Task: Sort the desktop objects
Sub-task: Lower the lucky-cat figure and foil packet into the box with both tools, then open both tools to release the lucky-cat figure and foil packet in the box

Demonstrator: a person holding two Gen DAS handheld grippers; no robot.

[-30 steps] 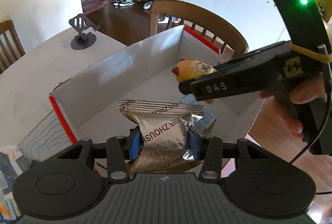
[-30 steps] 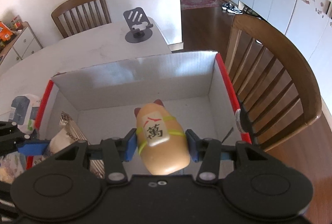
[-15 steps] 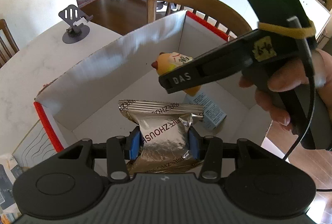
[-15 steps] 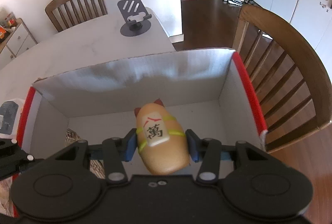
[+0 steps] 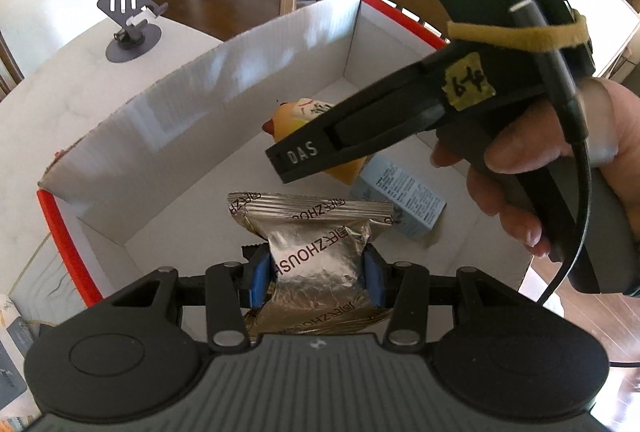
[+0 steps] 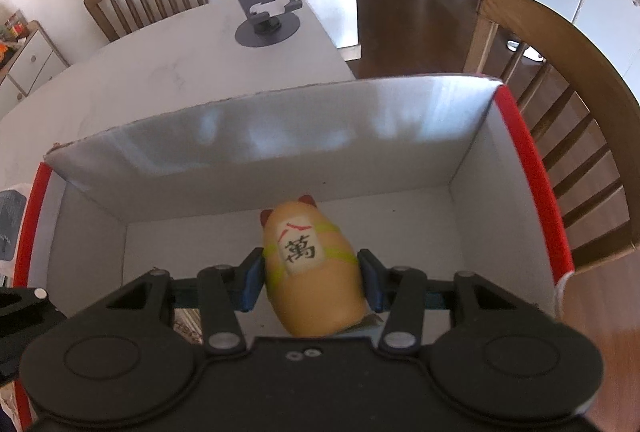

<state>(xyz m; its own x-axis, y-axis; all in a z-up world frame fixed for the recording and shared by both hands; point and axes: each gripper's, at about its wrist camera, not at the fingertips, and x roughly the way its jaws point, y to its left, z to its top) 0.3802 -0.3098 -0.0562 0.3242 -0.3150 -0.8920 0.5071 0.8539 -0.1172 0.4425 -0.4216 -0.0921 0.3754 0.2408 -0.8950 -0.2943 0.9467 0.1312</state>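
Snack pouch (image 5: 316, 256) and cat toy (image 6: 312, 272), each clenched in its gripper (image 5: 314, 274) (image 6: 312, 280), hang inside the box (image 6: 280, 135), floor directly below.

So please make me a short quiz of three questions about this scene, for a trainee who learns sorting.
1. True or false: the left gripper holds a silver foil snack packet.
2. What does the right gripper grip? A) phone stand B) tan cat figurine C) pale blue carton
3. Fill in: the pale blue carton lies on the floor of the white ____ with red edges.

Key:
1. True.
2. B, the tan cat figurine.
3. cardboard box.
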